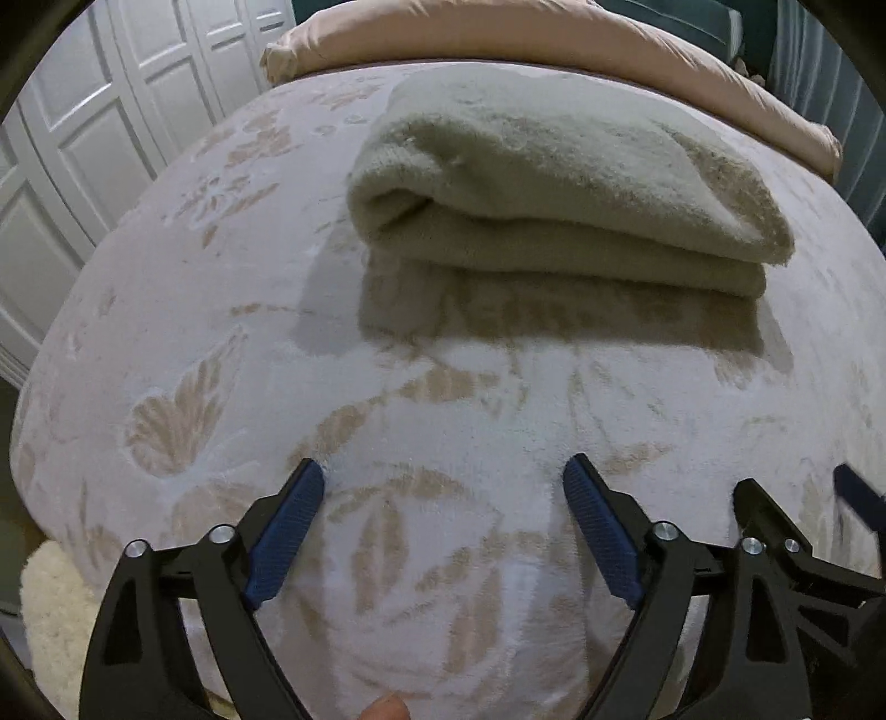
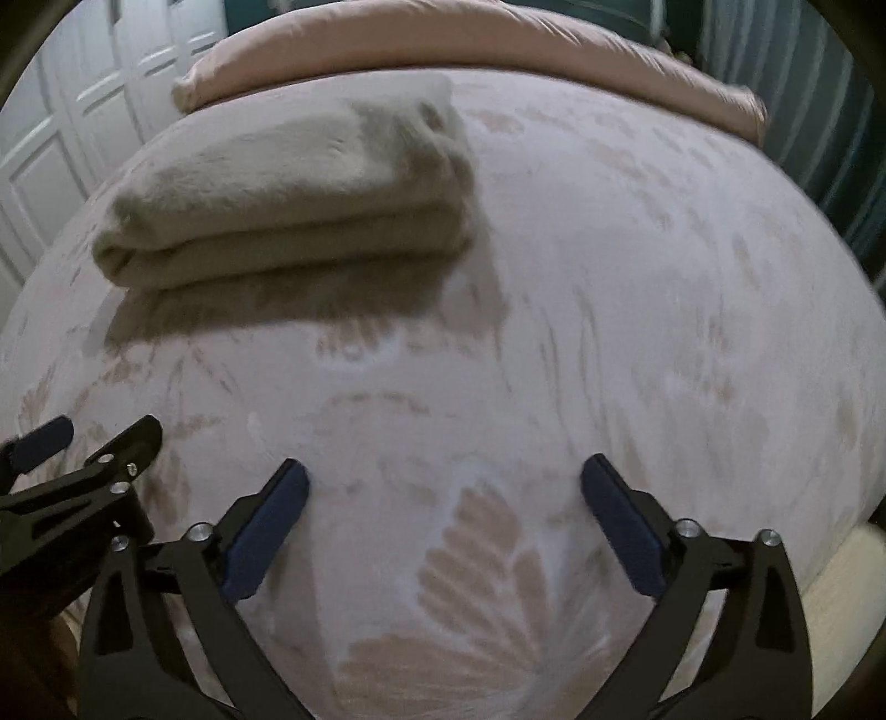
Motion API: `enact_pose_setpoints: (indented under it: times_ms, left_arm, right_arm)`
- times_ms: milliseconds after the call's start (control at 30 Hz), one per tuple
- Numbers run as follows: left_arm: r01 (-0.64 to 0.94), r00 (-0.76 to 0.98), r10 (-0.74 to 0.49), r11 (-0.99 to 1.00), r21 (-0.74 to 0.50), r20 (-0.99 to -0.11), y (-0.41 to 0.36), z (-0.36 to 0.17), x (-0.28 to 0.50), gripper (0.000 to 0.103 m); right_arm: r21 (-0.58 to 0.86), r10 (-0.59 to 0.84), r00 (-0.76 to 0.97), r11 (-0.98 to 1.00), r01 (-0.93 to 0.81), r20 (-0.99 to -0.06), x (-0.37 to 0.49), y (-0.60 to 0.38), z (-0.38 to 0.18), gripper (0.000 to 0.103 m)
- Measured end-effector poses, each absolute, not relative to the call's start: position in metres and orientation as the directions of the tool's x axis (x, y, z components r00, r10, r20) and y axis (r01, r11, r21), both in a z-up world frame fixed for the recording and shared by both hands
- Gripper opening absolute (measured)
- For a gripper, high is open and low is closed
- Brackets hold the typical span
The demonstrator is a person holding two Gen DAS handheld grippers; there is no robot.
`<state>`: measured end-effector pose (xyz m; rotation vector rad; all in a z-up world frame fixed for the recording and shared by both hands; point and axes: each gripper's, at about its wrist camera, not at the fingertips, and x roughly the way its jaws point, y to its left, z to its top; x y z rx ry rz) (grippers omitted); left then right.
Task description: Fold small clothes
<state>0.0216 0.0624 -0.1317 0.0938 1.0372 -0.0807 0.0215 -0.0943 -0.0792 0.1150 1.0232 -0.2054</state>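
Folded beige garment (image 1: 554, 183) lying on leaf-print bedspread (image 1: 443, 421), long axis running left-right, ahead of both grippers, well apart. Left gripper (image 1: 443, 482) facing it squarely, sitting nearer; right gripper (image 2: 446, 476) seeing it ahead-left. Both gaping wide, holding nothing.

Both cameras sit low over the leaf-patterned bedspread (image 1: 443, 387), each looking forward along its own spread fingers toward the folded beige cloth (image 1: 554, 183). The left wrist view faces that cloth nearly head-on, near it, with the pink duvet (image 1: 554, 50) beyond it and white panelled doors (image 1: 99, 127) to its left. The right wrist view stands further right, so the cloth (image 2: 288, 205) falls upper left. Both views share cloth, bedspread, duvet and doors. Each catches the other tool: the right gripper (image 1: 797, 498) at the left view's right edge, the left gripper (image 2: 99, 437) at the right view's left edge.
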Motion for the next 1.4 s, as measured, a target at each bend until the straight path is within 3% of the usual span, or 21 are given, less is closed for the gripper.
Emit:
enact_pose_setpoints:
  times_ms: [267, 1400]
  left_arm:
    - [0.095, 0.530, -0.002, 0.994, 0.057, -0.848, 0.0596, -0.1362, 0.0196, 0.090]
    - [0.071, 0.517, 0.013, 0.996, 0.059, -0.856, 0.0605, -0.1384, 0.0205, 0.091]
  right_arm:
    - [-0.014, -0.134, 0.555, 0.977, 0.215, -0.821, 0.0150, -0.0913, -0.0842, 0.098]
    - [-0.011, -0.134, 0.544, 0.975, 0.224, -0.828, 0.0155, -0.0907, -0.0848, 0.098]
